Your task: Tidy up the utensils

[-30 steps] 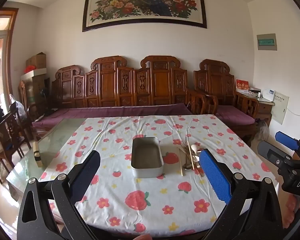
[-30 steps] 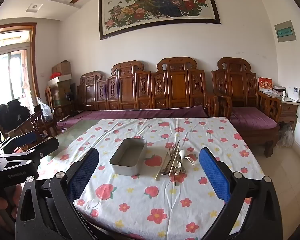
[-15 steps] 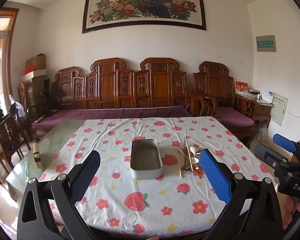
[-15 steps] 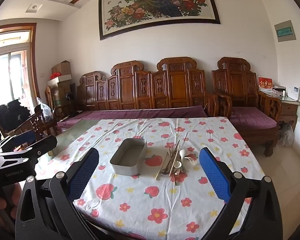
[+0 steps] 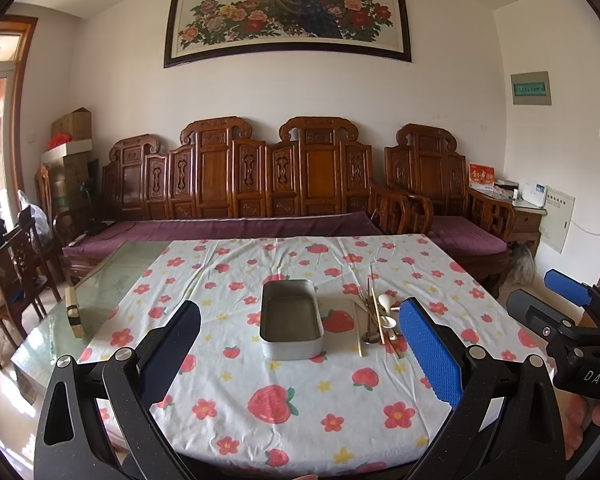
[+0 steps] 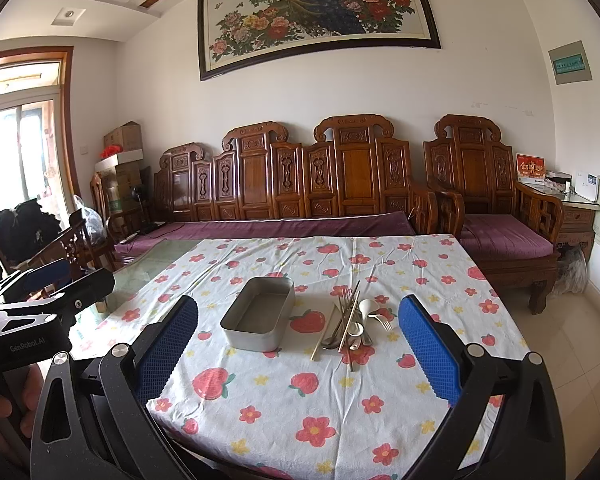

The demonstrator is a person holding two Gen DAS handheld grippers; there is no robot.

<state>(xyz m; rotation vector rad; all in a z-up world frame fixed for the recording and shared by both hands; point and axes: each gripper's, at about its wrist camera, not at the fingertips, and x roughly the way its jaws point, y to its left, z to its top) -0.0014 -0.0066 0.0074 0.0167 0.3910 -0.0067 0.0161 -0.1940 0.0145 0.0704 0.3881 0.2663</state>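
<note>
An empty grey metal tin (image 5: 291, 322) (image 6: 260, 316) stands mid-table on the strawberry-print tablecloth (image 5: 300, 396) (image 6: 300, 400). Right of it lies a loose pile of utensils (image 5: 378, 322) (image 6: 350, 322): chopsticks, forks, metal spoons and a white spoon. My left gripper (image 5: 300, 354) is open and empty, above the table's near edge, short of the tin. My right gripper (image 6: 298, 350) is open and empty, also near the front edge. The right gripper also shows at the right edge of the left wrist view (image 5: 568, 320), and the left gripper at the left edge of the right wrist view (image 6: 40, 300).
A bare glass tabletop (image 5: 100, 288) lies left of the cloth, with a small wooden block (image 5: 73, 312) on it. A carved wooden sofa (image 5: 260, 184) and armchair (image 5: 440, 192) stand behind the table. Wooden chairs (image 5: 12, 264) stand at the left.
Both views have shifted slightly; the table sits a little lower in the left wrist view. Both grippers stay open and empty. The tin and utensils have not moved.
</note>
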